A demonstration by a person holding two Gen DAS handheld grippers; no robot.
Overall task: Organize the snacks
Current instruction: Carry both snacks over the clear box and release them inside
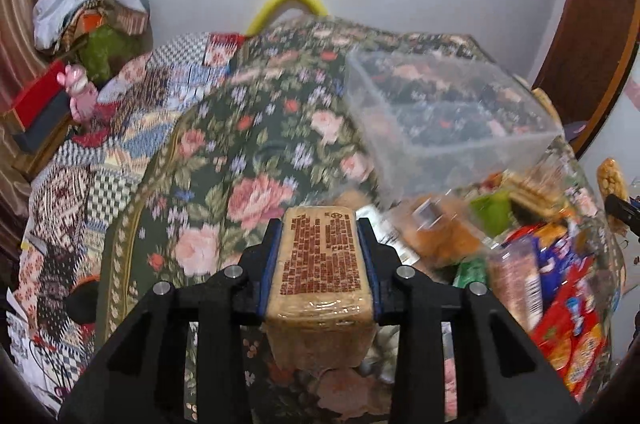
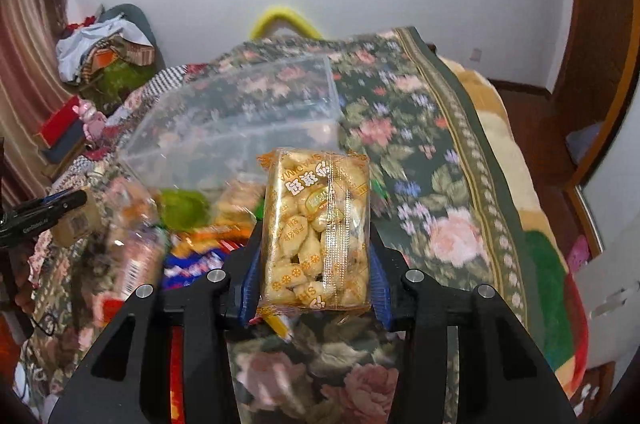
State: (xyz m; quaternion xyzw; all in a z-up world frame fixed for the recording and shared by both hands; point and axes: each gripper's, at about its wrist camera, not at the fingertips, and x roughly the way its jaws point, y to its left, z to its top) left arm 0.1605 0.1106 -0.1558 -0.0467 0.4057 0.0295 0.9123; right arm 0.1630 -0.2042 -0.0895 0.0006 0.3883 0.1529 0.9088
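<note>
My left gripper is shut on a tan wrapped snack block with brown print, held above the floral bedspread. My right gripper is shut on a clear pack of golden puffed snacks. A clear plastic box stands on the bed ahead and to the right of the left gripper; in the right wrist view the box is ahead and to the left. A pile of mixed snack packs lies in front of the box; it also shows in the right wrist view.
The floral bedspread covers the bed, with a patchwork quilt at its left. Clothes and a pink toy are piled at the far left. The left gripper's tip shows at the left of the right view. A wooden door stands right.
</note>
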